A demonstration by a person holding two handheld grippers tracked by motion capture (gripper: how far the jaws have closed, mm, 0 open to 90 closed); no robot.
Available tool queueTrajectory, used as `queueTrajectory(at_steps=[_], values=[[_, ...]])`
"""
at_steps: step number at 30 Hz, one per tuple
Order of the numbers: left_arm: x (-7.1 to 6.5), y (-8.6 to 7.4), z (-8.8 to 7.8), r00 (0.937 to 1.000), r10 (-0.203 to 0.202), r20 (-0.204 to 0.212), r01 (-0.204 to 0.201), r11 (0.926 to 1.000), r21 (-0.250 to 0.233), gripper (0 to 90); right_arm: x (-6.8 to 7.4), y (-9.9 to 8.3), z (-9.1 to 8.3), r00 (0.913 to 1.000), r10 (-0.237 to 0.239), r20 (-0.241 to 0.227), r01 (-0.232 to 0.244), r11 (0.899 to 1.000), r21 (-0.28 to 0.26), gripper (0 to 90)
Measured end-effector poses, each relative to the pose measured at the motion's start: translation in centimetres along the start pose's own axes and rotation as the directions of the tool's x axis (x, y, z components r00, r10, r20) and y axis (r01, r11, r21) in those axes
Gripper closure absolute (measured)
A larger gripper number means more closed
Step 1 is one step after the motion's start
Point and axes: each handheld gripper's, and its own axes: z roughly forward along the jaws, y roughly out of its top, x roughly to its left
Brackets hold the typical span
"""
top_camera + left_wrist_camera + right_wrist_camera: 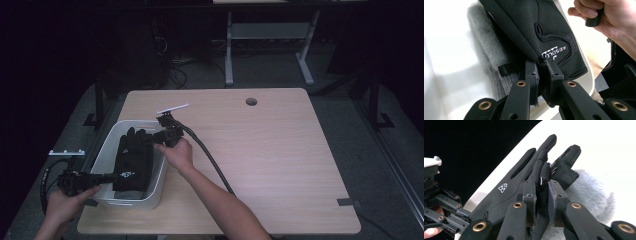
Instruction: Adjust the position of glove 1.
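A black glove (pixel 133 162) with white print lies over the white bin (pixel 107 146) at the table's left. My left gripper (pixel 116 176) is shut on the glove's cuff edge (pixel 554 63), just below the white lettering. My right gripper (pixel 152 140) is shut on one of the glove's fingers (pixel 543 178) at the bin's far right side. Grey fuzzy fabric (pixel 591 195) lies under the glove (pixel 531 27) inside the bin (pixel 451 57).
The wooden table (pixel 270 150) stretches bare to the right of the bin, with a round hole (pixel 251 101) near its far edge. A thick black cable (pixel 210 160) trails from my right gripper across the table. A desk frame (pixel 270 45) stands beyond.
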Motion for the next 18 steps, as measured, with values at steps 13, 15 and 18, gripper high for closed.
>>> queueTrajectory(at_steps=[13,15,18], values=[[0.1,0.3,-0.1,0.9999,-0.011,-0.01,0.011,0.9999,-0.011,71.2,-0.6,0.2,-0.5,0.999,-0.022,0.039,0.021,0.999,0.029,68.9],[0.3,0.4,-0.4,0.9997,-0.02,-0.015,0.02,0.9996,-0.019,69.8,-0.8,0.4,-0.9,0.9997,-0.01,0.024,0.009,1.0,0.023,68.6],[0.4,0.6,-0.8,0.9995,-0.015,-0.027,0.014,0.9993,-0.035,67.4,-0.8,0.6,-1.4,0.9993,-0.024,0.029,0.023,1.0,0.015,68.1]])
